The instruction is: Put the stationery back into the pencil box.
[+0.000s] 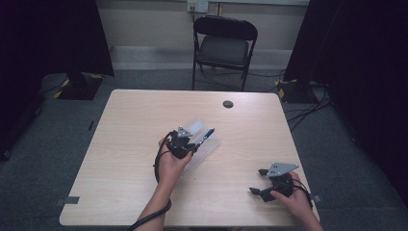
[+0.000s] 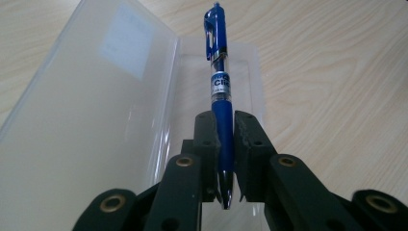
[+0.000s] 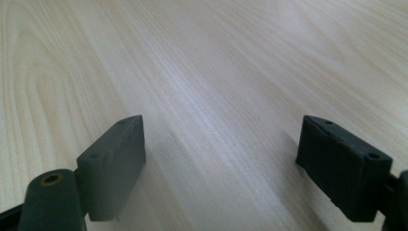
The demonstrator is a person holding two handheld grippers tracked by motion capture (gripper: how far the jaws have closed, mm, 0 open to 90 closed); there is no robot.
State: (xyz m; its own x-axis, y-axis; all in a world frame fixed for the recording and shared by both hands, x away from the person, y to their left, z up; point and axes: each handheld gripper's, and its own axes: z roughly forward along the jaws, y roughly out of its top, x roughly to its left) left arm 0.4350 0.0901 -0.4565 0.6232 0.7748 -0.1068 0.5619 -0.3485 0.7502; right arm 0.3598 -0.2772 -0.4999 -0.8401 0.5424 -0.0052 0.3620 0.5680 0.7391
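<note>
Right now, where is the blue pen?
The blue pen is clamped in the left tool, above the open clear plastic case, near the middle of the table in the high view.

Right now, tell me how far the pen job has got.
Done: the case lies open on the table and the left gripper is shut on the pen. In hand: pen held over the case. Left: set it in, probably close up. The right gripper rests open.

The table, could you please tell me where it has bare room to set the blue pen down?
The table is bare left of the left gripper, and between the clear case and the right gripper. The far strip, around the dark round cap, is free too. It is crowded only mid-table, where case and blue pen sit.
</note>
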